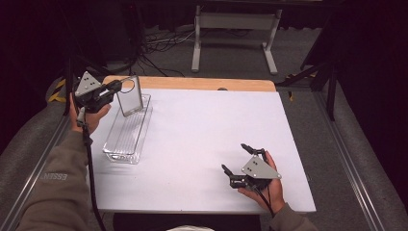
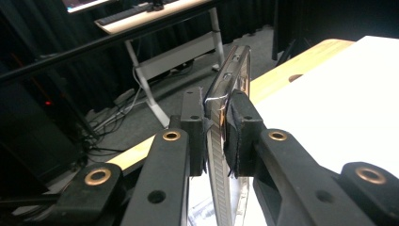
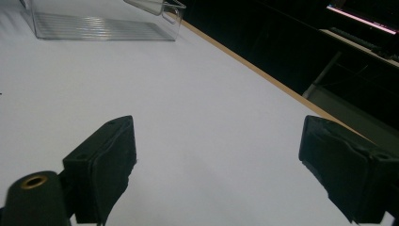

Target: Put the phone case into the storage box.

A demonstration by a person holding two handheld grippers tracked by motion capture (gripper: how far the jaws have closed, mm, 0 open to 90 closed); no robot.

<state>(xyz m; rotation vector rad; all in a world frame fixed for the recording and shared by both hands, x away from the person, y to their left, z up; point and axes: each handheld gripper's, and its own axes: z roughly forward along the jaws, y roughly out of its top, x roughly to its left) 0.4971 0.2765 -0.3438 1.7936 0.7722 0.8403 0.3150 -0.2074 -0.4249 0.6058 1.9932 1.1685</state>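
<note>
A long clear plastic bin point(image 1: 126, 137) lies on the left part of the white table top point(image 1: 207, 134). At its far end a flat clear plastic panel point(image 1: 130, 96) stands upright and slightly tilted, its lower edge at the bin's far rim. My left gripper point(image 1: 115, 86) is shut on the panel's left edge. In the left gripper view the pads of the left gripper point(image 2: 219, 117) press the thin panel point(image 2: 233, 70) edge-on from both sides. My right gripper point(image 1: 233, 156) rests open near the front right of the table, with only bare table between the jaws of the right gripper point(image 3: 216, 155).
A wooden strip point(image 1: 207, 84) runs along the table's far edge. Beyond it on the floor stand a white desk frame point(image 1: 233, 29) and loose cables point(image 1: 159, 45). In the right gripper view the bin point(image 3: 94, 26) sits far off at the upper left.
</note>
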